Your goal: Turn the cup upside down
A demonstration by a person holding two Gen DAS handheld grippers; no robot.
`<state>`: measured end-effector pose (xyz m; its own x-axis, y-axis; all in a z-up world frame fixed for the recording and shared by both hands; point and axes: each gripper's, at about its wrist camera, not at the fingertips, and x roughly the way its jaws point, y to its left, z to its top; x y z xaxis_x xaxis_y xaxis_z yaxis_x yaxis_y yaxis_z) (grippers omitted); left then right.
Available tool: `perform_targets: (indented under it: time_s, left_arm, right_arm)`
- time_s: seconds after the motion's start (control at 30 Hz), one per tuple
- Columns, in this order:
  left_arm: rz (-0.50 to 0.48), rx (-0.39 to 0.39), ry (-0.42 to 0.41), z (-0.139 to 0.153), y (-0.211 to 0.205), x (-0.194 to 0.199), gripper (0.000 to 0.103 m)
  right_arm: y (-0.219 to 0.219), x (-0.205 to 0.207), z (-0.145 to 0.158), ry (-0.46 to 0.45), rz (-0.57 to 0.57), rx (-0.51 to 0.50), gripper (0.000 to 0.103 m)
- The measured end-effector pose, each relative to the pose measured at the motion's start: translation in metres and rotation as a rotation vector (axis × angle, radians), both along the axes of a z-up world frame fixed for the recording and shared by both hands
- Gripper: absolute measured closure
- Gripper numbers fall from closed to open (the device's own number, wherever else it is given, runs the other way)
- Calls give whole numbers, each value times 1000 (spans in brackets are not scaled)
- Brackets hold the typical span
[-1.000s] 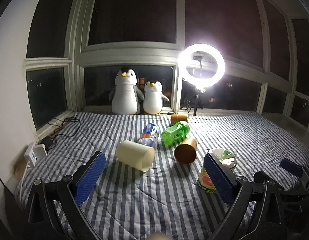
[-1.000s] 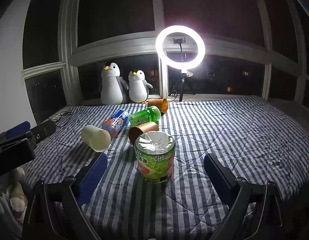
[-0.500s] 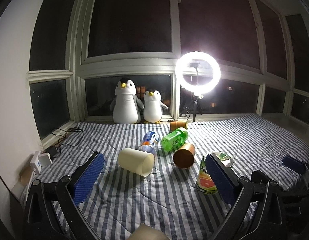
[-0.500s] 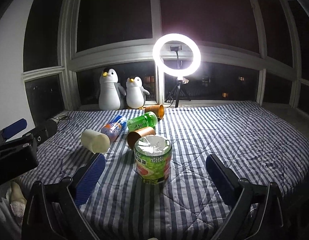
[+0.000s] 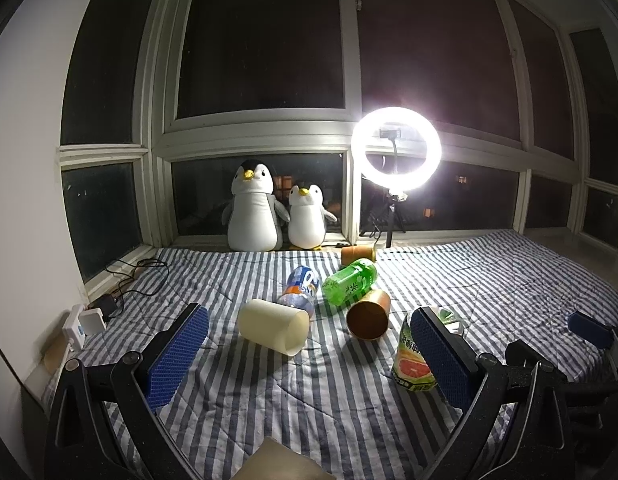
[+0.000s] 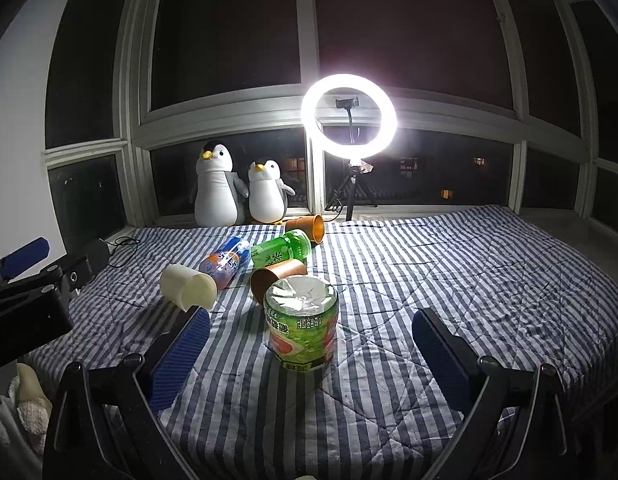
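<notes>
A green printed cup [image 6: 303,322] with a foil top stands upright on the striped bedspread [image 6: 429,272], between and just beyond the fingers of my open, empty right gripper [image 6: 309,354]. In the left wrist view the same cup [image 5: 413,364] is partly hidden behind the right finger of my open, empty left gripper [image 5: 309,356]. A cream cup [image 5: 273,326] lies on its side ahead of the left gripper. A brown paper cup [image 5: 369,314] lies on its side beside it, and another brown cup [image 5: 359,254] lies farther back.
A green bottle [image 5: 351,282] and an orange-blue bottle [image 5: 301,286] lie among the cups. Two plush penguins [image 5: 255,212] and a lit ring light [image 5: 397,150] stand at the window. A charger and cables [image 5: 109,300] lie at the left edge.
Both cameras have tilted up and drawn back slightly, so the objects sit lower in view. Nothing on the bed has moved and both grippers stay open.
</notes>
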<state>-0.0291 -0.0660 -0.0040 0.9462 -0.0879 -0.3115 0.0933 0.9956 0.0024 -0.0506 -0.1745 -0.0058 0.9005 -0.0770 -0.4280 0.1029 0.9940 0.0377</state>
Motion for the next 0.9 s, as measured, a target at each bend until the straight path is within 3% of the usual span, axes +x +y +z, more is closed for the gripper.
perform_targets:
  time_s: [0.9]
  left_arm:
    - [15,2,6,-6,1,6,1]
  right_arm:
    - [1,3,-5,12,-2,15,3]
